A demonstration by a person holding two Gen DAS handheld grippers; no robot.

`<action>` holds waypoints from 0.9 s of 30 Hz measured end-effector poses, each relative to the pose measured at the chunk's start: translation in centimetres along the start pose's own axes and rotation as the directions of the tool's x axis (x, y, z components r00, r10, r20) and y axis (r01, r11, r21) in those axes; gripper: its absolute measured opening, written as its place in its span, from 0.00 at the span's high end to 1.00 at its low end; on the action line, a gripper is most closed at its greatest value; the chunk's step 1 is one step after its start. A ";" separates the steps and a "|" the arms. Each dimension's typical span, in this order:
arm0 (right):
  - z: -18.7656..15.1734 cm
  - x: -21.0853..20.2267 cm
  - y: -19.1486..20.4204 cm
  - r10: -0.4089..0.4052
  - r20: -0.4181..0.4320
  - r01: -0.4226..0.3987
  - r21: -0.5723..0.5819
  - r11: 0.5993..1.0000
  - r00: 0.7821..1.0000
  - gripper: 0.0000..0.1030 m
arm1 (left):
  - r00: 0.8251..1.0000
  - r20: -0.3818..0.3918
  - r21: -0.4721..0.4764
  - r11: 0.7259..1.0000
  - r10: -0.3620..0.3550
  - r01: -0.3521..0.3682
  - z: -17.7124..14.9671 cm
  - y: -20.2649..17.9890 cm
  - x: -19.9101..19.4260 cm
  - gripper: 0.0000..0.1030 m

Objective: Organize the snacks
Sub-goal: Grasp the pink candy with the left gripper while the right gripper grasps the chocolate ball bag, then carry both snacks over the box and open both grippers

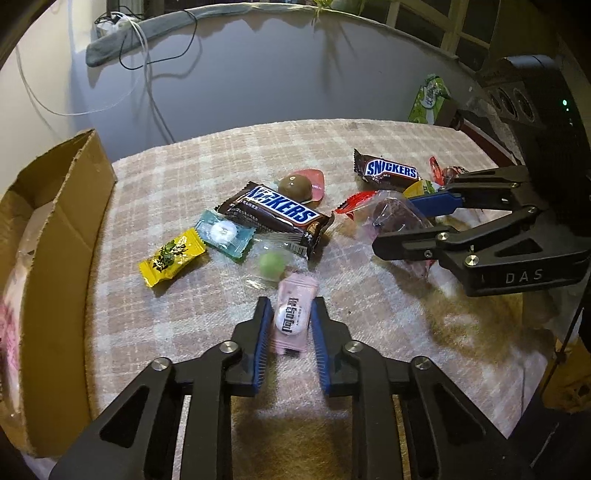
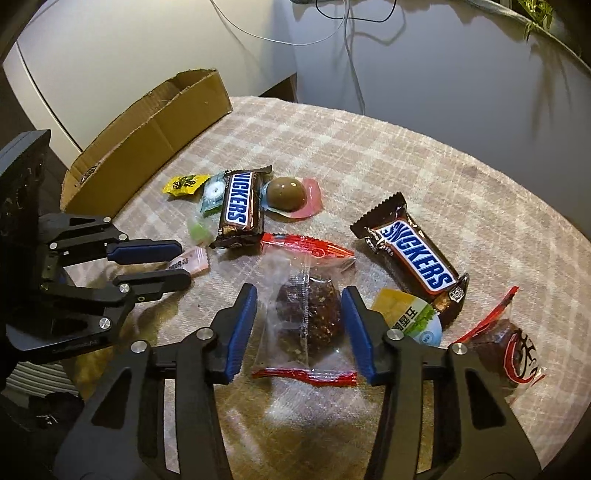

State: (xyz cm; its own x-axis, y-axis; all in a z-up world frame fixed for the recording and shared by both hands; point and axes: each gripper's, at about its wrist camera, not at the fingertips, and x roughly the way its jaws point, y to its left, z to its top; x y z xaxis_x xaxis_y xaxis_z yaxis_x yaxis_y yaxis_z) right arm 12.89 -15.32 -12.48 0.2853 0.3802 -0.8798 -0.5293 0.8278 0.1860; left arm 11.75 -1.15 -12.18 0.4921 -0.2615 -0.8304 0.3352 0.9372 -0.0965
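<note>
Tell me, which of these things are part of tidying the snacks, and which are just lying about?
Part of the job:
- pink candy, between the left gripper's pads
- clear packet with a dark ball, between the right gripper's pads, not yet pressed
- two chocolate bars
- yellow candy
- cardboard box

Just lying about:
- cables
- green tissue pack
- grey cloth

Black linkage grippers (image 1: 288, 306) w/ blue ribbed pads, silver screws, "DAS" marking on right (image 1: 397, 225).
</note>
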 end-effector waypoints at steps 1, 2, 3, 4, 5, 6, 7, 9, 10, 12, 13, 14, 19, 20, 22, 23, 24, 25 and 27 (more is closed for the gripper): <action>0.0 0.0 0.0 -0.004 0.000 0.004 0.000 1.000 1.000 0.54 | 1.000 0.001 -0.002 1.000 0.001 -0.001 0.0 0.0 0.0 0.82; 0.0 0.1 -0.1 -0.007 0.000 0.007 0.002 1.000 1.000 0.57 | 1.000 0.003 -0.005 1.000 0.001 -0.001 0.0 0.0 0.0 0.82; 0.0 0.0 -0.1 -0.010 0.001 0.010 0.005 1.000 1.000 0.60 | 1.000 0.005 -0.010 1.000 0.001 -0.001 -0.1 0.0 0.0 0.83; 0.0 0.0 -0.2 -0.012 0.002 0.012 0.007 1.000 1.000 0.60 | 1.000 0.007 -0.013 1.000 0.002 -0.002 -0.1 0.0 -0.1 0.83; -0.1 -0.1 -0.2 -0.008 0.002 0.008 0.011 1.000 1.000 0.61 | 1.000 0.008 -0.018 1.000 0.001 -0.001 -0.1 0.0 -0.1 0.83; -0.1 -0.1 -0.2 -0.006 0.002 0.006 0.013 1.000 1.000 0.62 | 1.000 0.011 -0.022 1.000 0.000 0.000 -0.2 0.0 -0.2 0.83; -0.2 -0.1 -0.2 -0.007 0.003 0.007 0.013 1.000 1.000 0.62 | 1.000 0.012 -0.026 1.000 -0.002 0.002 -0.3 0.0 -0.3 0.83; -0.3 -0.3 -0.2 -0.009 0.006 0.009 0.014 1.000 1.000 0.62 | 1.000 0.018 -0.035 0.999 -0.007 0.008 -0.5 0.0 -0.5 0.83; -0.4 -0.5 -0.1 -0.011 0.010 0.011 0.015 1.000 1.000 0.62 | 1.000 0.021 -0.037 0.999 -0.010 0.011 -0.6 0.0 -0.7 0.83; -0.4 -0.9 0.1 -0.011 0.022 0.011 0.018 1.000 1.000 0.63 | 0.999 0.029 -0.044 0.999 -0.013 0.014 -0.8 0.1 -1.1 0.83; -0.4 -1.1 0.1 -0.012 0.028 0.011 0.019 1.000 1.000 0.63 | 0.999 0.035 -0.049 0.999 -0.016 0.017 -0.9 0.1 -1.4 0.83; -0.4 -1.5 0.3 -0.013 0.037 0.012 0.017 1.000 0.999 0.63 | 0.999 0.040 -0.052 0.998 -0.016 0.019 -0.9 0.2 -1.6 0.83; -0.1 -3.3 1.5 -0.018 0.071 0.019 -0.004 1.000 0.997 0.63 | 0.997 0.081 -0.078 0.997 -0.017 0.023 -1.2 0.8 -3.4 0.83; 0.1 -3.6 1.8 -0.018 0.078 0.018 -0.009 1.000 0.997 0.63 | 0.996 0.091 -0.084 0.996 -0.016 0.023 -1.2 1.0 -3.8 0.83; 0.5 -4.2 2.4 -0.013 0.093 0.015 -0.021 1.000 0.996 0.63 | 0.994 0.112 -0.097 0.995 -0.012 0.023 -1.3 1.4 -4.8 0.83; 0.8 -4.4 2.9 -0.012 0.100 0.015 -0.028 0.999 0.995 0.63 | 0.992 0.123 -0.103 0.994 -0.009 0.022 -1.3 1.6 -5.2 0.83; 0.9 -4.6 3.3 -0.010 0.104 0.014 -0.034 0.999 0.995 0.63 | 0.991 0.134 -0.109 0.994 -0.007 0.022 -1.4 1.9 -5.8 0.83; 1.1 -4.7 3.6 -0.008 0.108 0.012 -0.041 0.999 0.994 0.63 | 0.990 0.143 -0.117 0.993 -0.004 0.021 -1.5 2.3 -6.3 0.83; 1.8 -5.0 4.5 -0.002 0.117 0.009 -0.057 0.998 0.993 0.63 | 0.987 0.162 -0.133 0.991 0.005 0.016 -1.7 3.1 -7.1 0.83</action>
State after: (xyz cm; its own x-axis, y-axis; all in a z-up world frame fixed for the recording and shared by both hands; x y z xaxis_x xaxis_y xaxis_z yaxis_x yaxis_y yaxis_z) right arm 10.47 -12.72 -6.49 0.3783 0.4239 -0.8229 -0.5717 0.8062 0.1524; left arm 7.93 3.98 -7.48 0.6173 -0.2903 -0.7312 0.2332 0.9552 -0.1824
